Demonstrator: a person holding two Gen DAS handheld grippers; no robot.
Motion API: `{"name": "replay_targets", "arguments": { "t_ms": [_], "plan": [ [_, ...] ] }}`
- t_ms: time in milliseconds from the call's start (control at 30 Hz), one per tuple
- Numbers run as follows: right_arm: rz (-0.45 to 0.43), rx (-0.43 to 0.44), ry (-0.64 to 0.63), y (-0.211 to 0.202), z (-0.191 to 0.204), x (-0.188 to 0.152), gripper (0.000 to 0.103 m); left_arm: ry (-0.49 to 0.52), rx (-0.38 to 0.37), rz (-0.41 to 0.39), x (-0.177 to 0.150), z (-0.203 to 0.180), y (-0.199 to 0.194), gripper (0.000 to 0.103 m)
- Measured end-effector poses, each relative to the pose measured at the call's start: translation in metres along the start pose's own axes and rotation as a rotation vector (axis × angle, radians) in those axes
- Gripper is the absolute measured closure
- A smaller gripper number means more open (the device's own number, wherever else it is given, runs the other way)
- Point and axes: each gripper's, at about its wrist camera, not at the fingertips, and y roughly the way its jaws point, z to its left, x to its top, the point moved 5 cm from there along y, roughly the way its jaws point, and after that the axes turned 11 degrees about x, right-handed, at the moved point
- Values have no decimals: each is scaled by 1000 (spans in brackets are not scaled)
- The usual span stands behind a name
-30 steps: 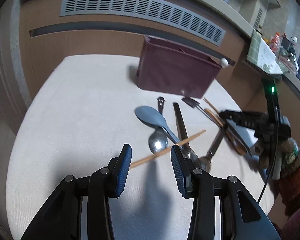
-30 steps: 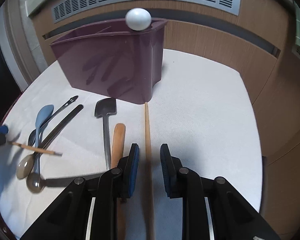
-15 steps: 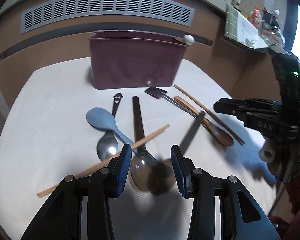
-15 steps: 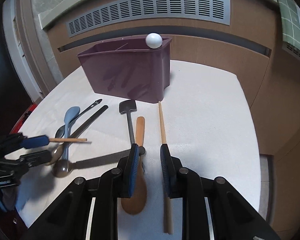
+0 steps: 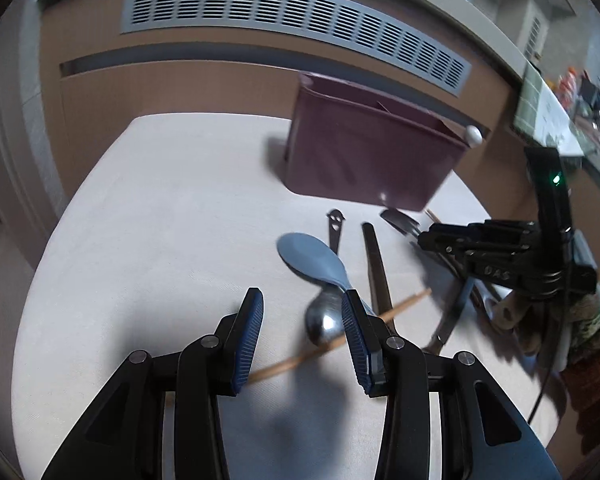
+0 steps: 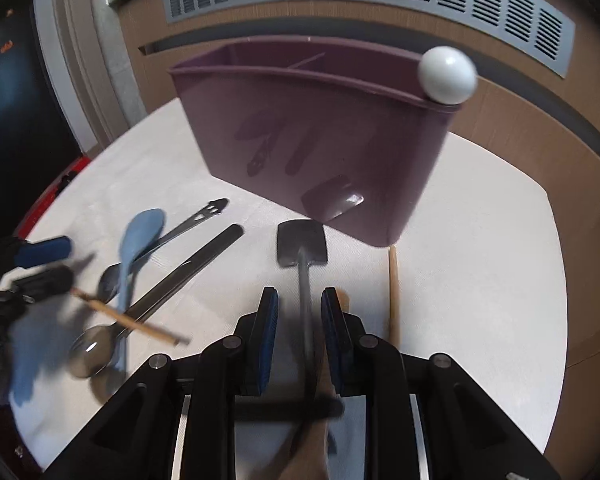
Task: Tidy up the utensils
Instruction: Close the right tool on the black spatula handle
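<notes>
The left gripper (image 5: 302,332) hangs above the counter (image 5: 172,216) with jaws apart and empty; a wooden chopstick (image 5: 404,306) slants under them, and the blue spoon (image 5: 312,254) and a metal spoon (image 5: 324,318) lie just ahead of the right-side jaw. The right gripper (image 6: 298,320) also stands with jaws apart, straddling the handle of the black spatula (image 6: 301,244) without visibly touching it. Ahead of both sits the maroon caddy (image 6: 320,136).

A wood-panelled wall (image 5: 180,92) with a grey vent grille (image 5: 284,12) backs the white table (image 5: 148,208).
</notes>
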Motion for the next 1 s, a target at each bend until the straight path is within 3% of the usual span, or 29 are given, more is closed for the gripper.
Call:
{"name": "replay_targets", "arguments": {
  "t_ms": [167, 433, 600, 767, 800, 900, 1000],
  "plan": [
    [50, 12, -8, 22, 4, 15, 79, -19, -18, -5, 3, 2, 1, 61],
    [54, -22, -22, 40, 9, 35, 71, -22, -18, 4, -4, 4, 1, 61],
    [48, 25, 52, 37, 3, 30, 69, -49, -14, 12, -3, 12, 2, 61],
    [69, 25, -34, 30, 8, 21, 69, -60, -15, 31, -8, 13, 5, 61],
    [63, 35, -25, 29, 8, 20, 72, -61, -16, 33, -9, 14, 6, 61],
    [52, 21, -34, 22, 13, 11, 92, -64, -21, 43, -10, 13, 8, 61],
    [69, 108, -51, 11, 30, -4, 93, -61, -26, 47, -11, 10, 9, 61]
  ]
}}
